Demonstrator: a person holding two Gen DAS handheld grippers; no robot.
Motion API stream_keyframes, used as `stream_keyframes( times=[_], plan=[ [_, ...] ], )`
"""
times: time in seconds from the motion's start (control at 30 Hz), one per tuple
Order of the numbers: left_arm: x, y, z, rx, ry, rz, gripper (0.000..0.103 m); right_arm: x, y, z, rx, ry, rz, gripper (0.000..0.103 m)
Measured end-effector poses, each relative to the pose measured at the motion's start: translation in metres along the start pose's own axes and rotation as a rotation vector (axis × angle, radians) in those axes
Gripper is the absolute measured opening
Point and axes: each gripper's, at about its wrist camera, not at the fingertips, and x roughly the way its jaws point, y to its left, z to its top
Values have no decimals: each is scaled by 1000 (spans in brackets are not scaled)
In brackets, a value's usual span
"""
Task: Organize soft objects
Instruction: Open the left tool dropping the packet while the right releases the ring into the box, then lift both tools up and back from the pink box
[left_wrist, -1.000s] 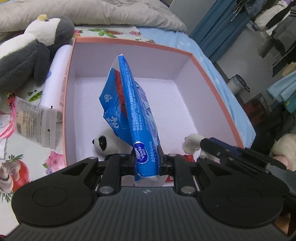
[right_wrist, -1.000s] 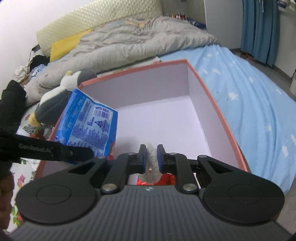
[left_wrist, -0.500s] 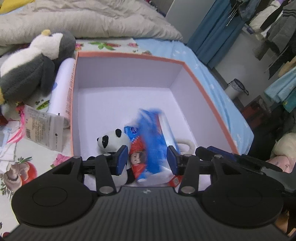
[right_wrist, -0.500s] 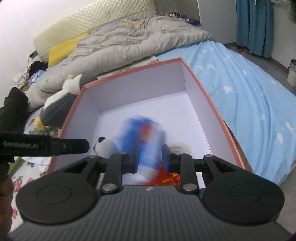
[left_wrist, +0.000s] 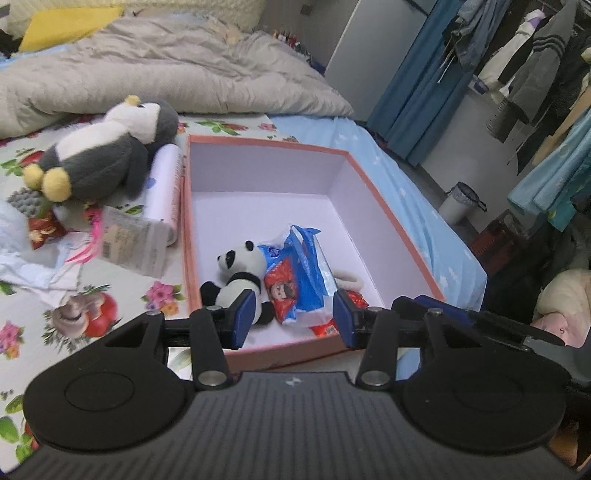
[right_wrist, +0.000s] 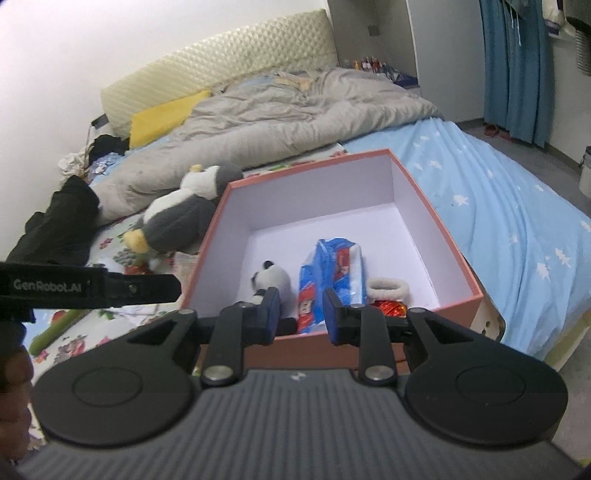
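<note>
The bed (right_wrist: 517, 221) carries everything, with a grey quilt (right_wrist: 277, 122) piled at the far side. On it stands the open box (left_wrist: 373, 192) with pink rim and white inside, which is clearly the place where the soft objects are collected. To the left of the box, outside it, a big grey and white plush penguin (left_wrist: 107, 151) lies on the flowered sheet, leaning on a white roll (left_wrist: 166, 184) that touches the left wall of the box; I judge it waits for its turn.

Inside the box, at the near side, the things are packed close together, probably to leave the far part free. The blue tissue pack (left_wrist: 306, 269) lies in the middle, the small panda (left_wrist: 236, 273) touches it on the left, and a white fluffy ring (right_wrist: 388, 288) and a red shiny packet (right_wrist: 391, 306) lie on the right.

The left gripper (left_wrist: 291, 319) hangs above the near rim with jaws apart and nothing between them. The right gripper (right_wrist: 301, 317) is also empty, its jaws parted less widely.
</note>
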Motion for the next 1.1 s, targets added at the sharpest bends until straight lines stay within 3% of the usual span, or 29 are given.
stream_keyframes(
  times=[0.47, 1.1],
  plan=[
    [-98, 14, -65, 2, -107, 44, 52, -56, 42, -33, -78, -46, 62, 29],
    [-178, 62, -143, -166, -234, 183, 52, -74, 99, -67, -197, -13, 237, 29]
  ],
)
